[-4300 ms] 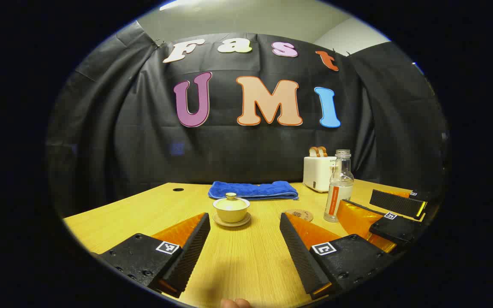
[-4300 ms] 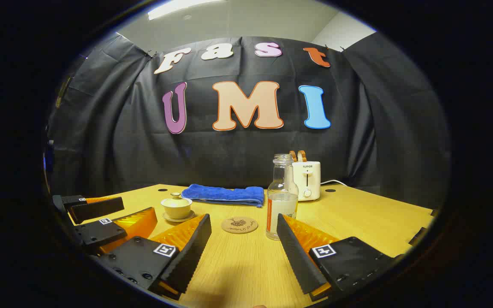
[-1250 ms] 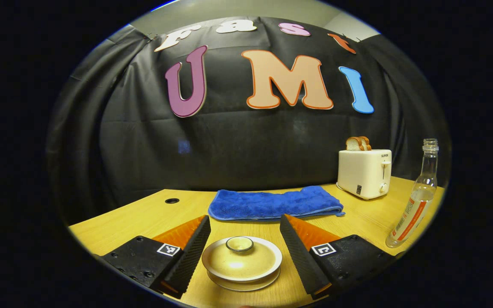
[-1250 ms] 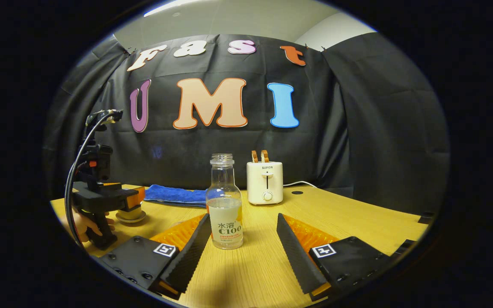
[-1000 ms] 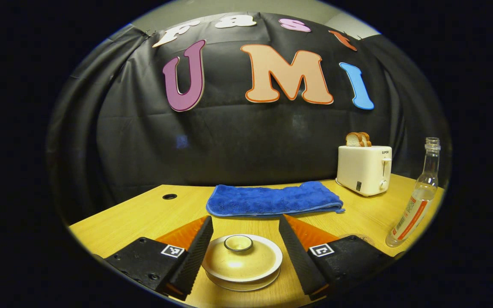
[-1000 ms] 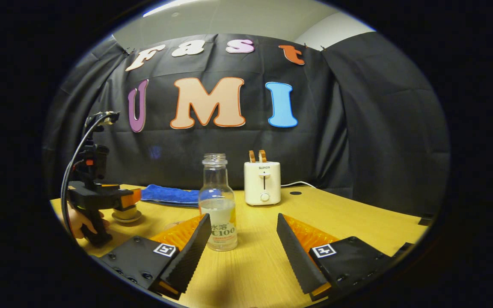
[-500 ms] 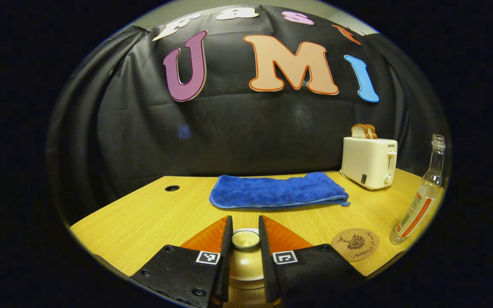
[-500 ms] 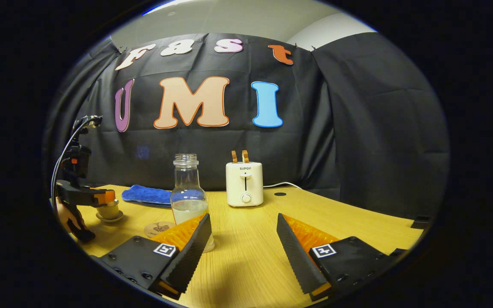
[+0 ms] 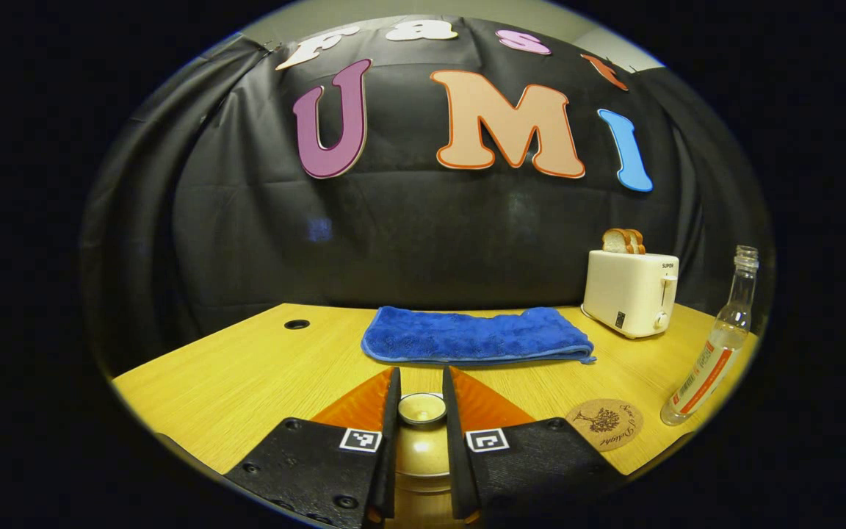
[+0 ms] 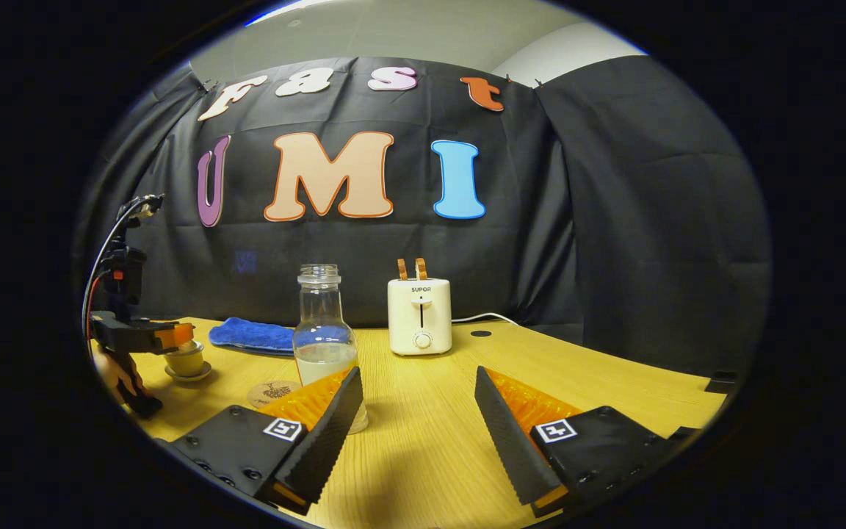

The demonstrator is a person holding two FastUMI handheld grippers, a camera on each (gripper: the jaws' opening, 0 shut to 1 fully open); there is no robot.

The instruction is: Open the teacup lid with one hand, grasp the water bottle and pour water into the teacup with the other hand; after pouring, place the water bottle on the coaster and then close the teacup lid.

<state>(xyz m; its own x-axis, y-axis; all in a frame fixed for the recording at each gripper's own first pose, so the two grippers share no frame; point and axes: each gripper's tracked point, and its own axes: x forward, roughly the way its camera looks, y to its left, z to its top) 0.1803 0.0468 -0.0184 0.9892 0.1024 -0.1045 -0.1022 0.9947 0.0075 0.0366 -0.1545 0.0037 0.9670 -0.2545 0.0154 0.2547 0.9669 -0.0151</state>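
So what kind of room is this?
Probably a recording booth set up like a kitchen table: black cloth wall, wooden table, and a toaster with bread beside a blue towel.

A staged recording booth is posing as a kitchen: black cloth (image 10: 614, 220) is draping behind a wooden worktop (image 10: 577, 367) carrying a toaster (image 10: 419, 316) and folded blue towel (image 9: 474, 336).

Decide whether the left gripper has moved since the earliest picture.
Yes. The left gripper advanced toward the blue towel and shut on the cream teacup lid's knob.
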